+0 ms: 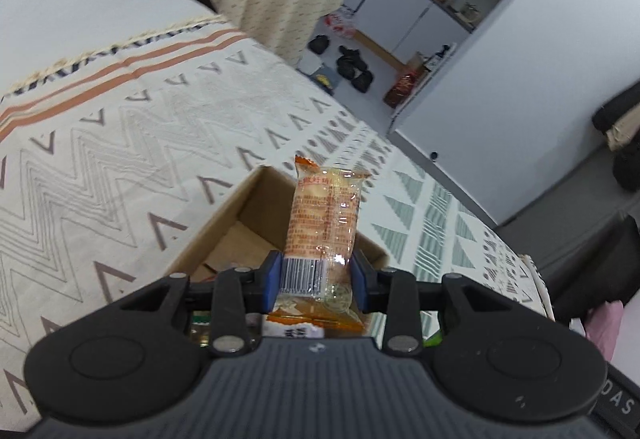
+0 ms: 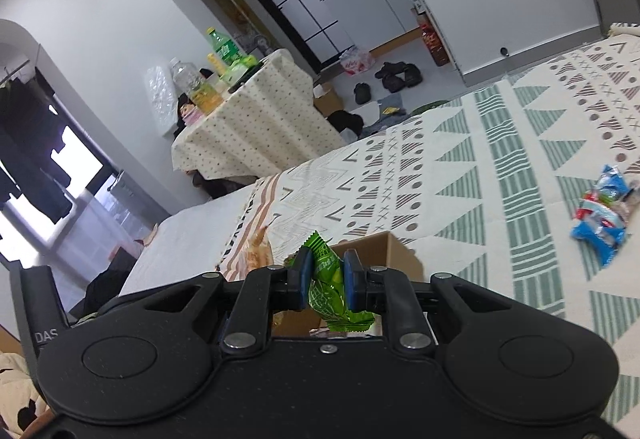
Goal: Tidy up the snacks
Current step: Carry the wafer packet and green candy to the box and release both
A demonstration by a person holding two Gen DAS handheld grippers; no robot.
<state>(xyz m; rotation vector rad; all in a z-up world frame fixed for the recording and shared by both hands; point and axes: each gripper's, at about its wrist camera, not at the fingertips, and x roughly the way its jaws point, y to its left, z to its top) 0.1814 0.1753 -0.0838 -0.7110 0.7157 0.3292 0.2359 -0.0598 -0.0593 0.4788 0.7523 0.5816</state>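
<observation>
The left gripper point(image 1: 317, 281) is clamped on the barcoded lower end of a clear and orange plastic-wrapped biscuit packet point(image 1: 325, 223), which stands upright between its blue pads, above the open brown cardboard box point(image 1: 224, 223). The box rests on a worktop covered by a cream cloth with grey zigzag and green triangle patterns point(image 1: 120, 159). The right gripper point(image 2: 327, 279) pinches a crumpled bright green foil snack wrapper point(image 2: 326, 279) just in front of the same cardboard box point(image 2: 380, 251). Well apart on the cloth lies a small pile of blue and red snack packets point(image 2: 602, 217).
</observation>
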